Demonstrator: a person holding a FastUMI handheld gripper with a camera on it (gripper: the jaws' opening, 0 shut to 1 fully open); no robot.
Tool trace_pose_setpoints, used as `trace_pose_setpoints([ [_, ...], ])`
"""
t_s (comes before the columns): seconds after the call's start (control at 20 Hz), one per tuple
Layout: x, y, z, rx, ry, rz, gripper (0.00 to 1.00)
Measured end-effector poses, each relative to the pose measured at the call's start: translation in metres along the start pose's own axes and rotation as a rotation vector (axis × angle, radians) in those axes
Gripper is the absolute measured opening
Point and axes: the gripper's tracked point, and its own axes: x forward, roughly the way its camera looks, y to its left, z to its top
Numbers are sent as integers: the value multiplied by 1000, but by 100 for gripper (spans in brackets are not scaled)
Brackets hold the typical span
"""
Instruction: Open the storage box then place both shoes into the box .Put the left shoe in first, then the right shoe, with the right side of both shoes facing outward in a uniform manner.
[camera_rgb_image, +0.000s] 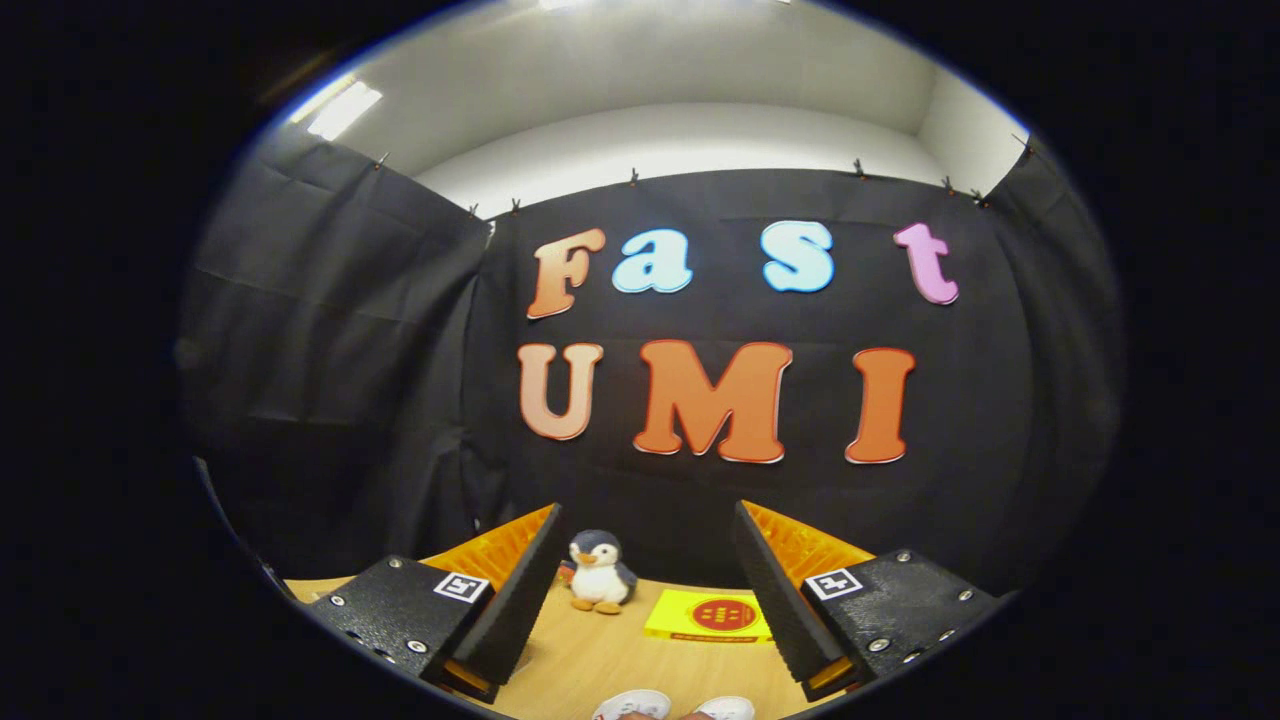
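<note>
Gripper camera looks level across the table (590, 650) toward the wall.

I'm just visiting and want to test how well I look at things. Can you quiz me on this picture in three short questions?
1. True or false: the gripper has its fingers closed on the penguin toy.
2. Which lies flat on the wooden table beside the toy? A) a yellow card B) a blue cup C) a green book
3. Fill in: the white shoe toes show low between the ___.

Key:
1. False; the fingers stand apart and the toy sits beyond them.
2. A
3. fingers
</note>
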Motion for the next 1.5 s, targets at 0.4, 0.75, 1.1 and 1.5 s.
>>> trace_pose_setpoints([
  [0.4, 7, 93, -87, 139, 255, 305, 99],
  [0.75, -2, 148, -159, 243, 493, 455, 98],
  [1.1, -14, 181, -240, 504, 784, 479, 97],
  [1.5, -16, 203, -284, 677, 945, 498, 97],
])
